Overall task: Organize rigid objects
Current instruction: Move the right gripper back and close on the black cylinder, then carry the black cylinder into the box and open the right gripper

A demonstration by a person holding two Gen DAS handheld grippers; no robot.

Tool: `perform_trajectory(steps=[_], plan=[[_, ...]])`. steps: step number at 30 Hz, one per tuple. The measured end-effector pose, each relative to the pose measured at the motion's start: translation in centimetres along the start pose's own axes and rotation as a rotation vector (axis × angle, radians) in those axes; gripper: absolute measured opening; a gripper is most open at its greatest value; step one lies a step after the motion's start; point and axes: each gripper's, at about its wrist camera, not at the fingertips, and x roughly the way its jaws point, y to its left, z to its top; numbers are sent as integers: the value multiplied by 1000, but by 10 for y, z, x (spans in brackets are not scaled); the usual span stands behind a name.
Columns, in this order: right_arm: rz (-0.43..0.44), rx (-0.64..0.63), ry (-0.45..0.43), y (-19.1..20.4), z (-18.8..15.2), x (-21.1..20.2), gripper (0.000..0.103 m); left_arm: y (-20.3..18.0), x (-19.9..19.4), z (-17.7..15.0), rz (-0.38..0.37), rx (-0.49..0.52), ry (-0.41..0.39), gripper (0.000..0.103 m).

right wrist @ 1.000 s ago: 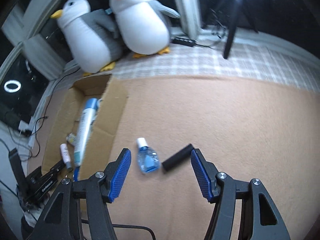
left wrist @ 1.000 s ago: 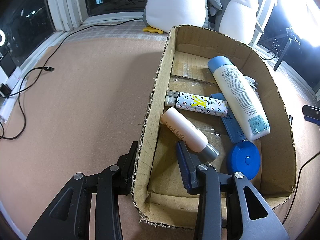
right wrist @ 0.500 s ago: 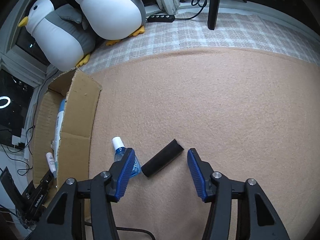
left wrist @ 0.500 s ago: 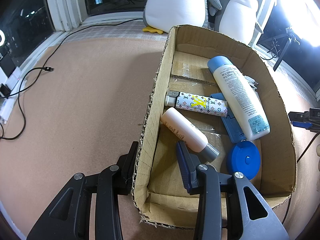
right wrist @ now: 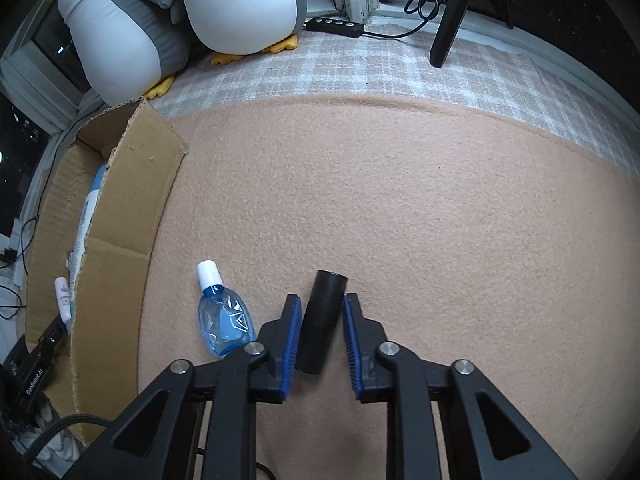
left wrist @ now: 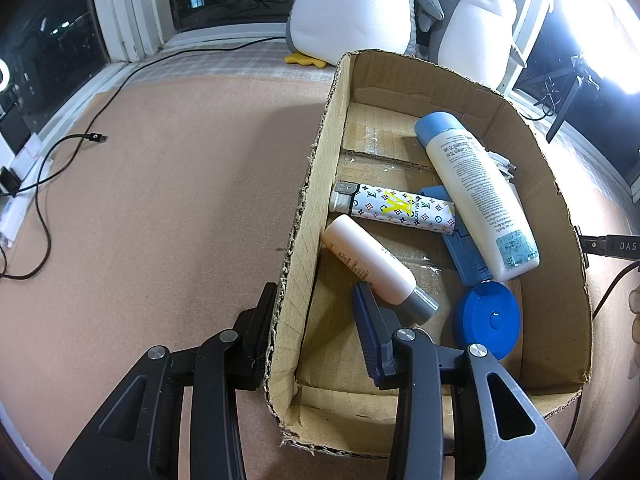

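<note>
The right claw (right wrist: 320, 326) points steeply down at the peach felt counter (right wrist: 440, 208), its blue-padded jaws closing around a short black cylinder (right wrist: 322, 320) that lies between them; the left pad looks to be at the cylinder's side, while a thin gap shows at the right pad, so the grip is not yet firm. Just to the left lies a clear blue teardrop bottle with a white cap (right wrist: 224, 316), near the outer wall of the brown cardboard box (right wrist: 120, 216).

The left claw (left wrist: 316, 332) is narrow and straddles the box's near side wall (left wrist: 292, 280): one jaw outside against the cardboard, the other inside. In the box lie a tall white bottle with a light-blue cap (left wrist: 476, 192), a white monogram-patterned lighter (left wrist: 396, 210), a small pinkish-white bottle with a grey cap (left wrist: 372, 268) right by the inner jaw, a round blue lid (left wrist: 486, 318) and a flat blue plastic piece (left wrist: 460, 248). Two plush penguins (left wrist: 360, 4) sit beyond the box.
</note>
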Motion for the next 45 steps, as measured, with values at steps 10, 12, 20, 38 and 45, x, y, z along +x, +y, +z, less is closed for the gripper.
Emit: perform_trajectory(steps=[10,12,20,38,45], plan=[[-25,-58,-33,-2,-8,-7,15,-1,0,0,0,-1,0,38],[-19,-53,-39,-3,-8,-7,15,-1,0,0,1,0,0,38],[18,-49,-102,3,-12,-29,15,-1,0,0,1,0,0,38],[148,-221,-220,101,7,-74,15,-1,0,0,0,0,0,38],[179,-300,-220,146,7,-70,15,-1,0,0,0,-1,-1,38]])
